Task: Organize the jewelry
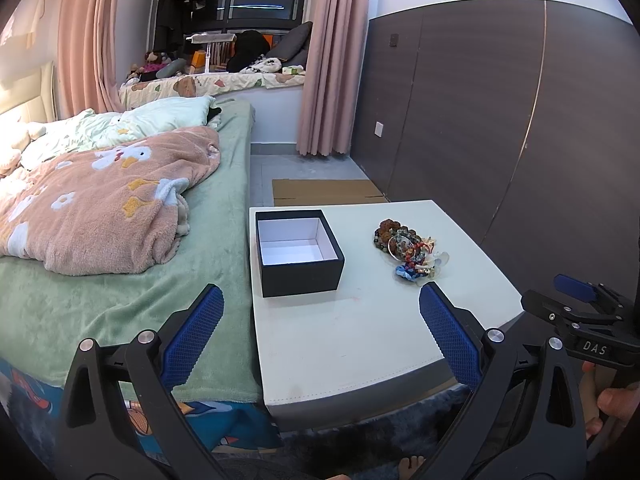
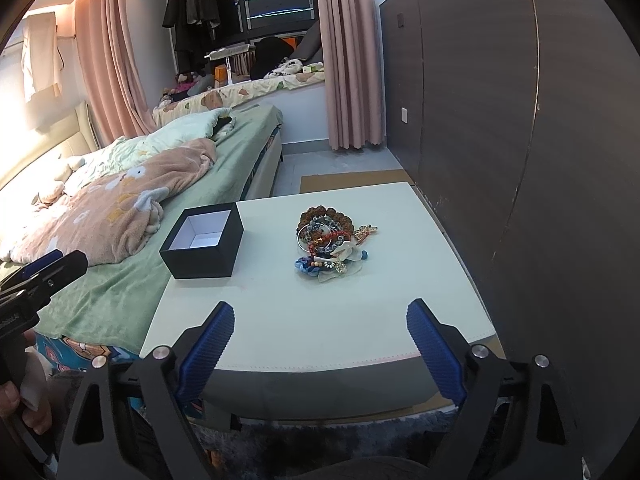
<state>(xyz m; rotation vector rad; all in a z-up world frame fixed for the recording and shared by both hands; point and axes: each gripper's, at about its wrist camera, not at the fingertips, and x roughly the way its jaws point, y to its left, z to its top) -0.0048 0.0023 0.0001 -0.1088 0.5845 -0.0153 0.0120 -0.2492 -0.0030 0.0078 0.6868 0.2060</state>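
Already uncovered, one black box sat empty on the white table, one jewelry pile lay well right of it, and both grippers, left and right, gaped, grasping nothing.

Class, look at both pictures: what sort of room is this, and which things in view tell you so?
Most likely a home bedroom. A bed with a rumpled floral blanket fills one side, pink curtains hang by the window, and clothes hang on a rail behind.
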